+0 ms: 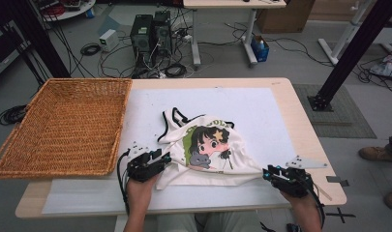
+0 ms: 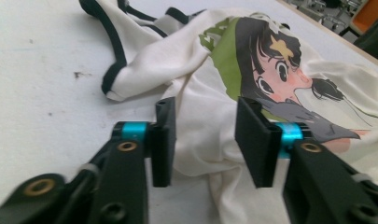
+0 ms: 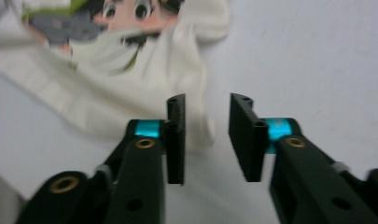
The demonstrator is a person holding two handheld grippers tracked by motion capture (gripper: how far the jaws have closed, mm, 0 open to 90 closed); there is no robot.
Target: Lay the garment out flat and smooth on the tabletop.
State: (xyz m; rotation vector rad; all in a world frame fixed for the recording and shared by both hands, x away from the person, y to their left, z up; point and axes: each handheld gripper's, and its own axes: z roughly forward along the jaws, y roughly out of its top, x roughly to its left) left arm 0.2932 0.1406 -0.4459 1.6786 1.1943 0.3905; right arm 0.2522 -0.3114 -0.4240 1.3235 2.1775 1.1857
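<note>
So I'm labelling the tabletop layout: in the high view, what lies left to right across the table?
Woven wicker basket → left gripper → cream tank top with a cartoon girl print → right gripper.

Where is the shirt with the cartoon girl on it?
In the high view the shirt lies crumpled on the white mat in the middle of the table, right of the wicker basket, between the left gripper and the right gripper.

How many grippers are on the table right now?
2: the left gripper at the shirt's near left edge, the right gripper at its near right corner. Both are open, gripping nothing.
</note>
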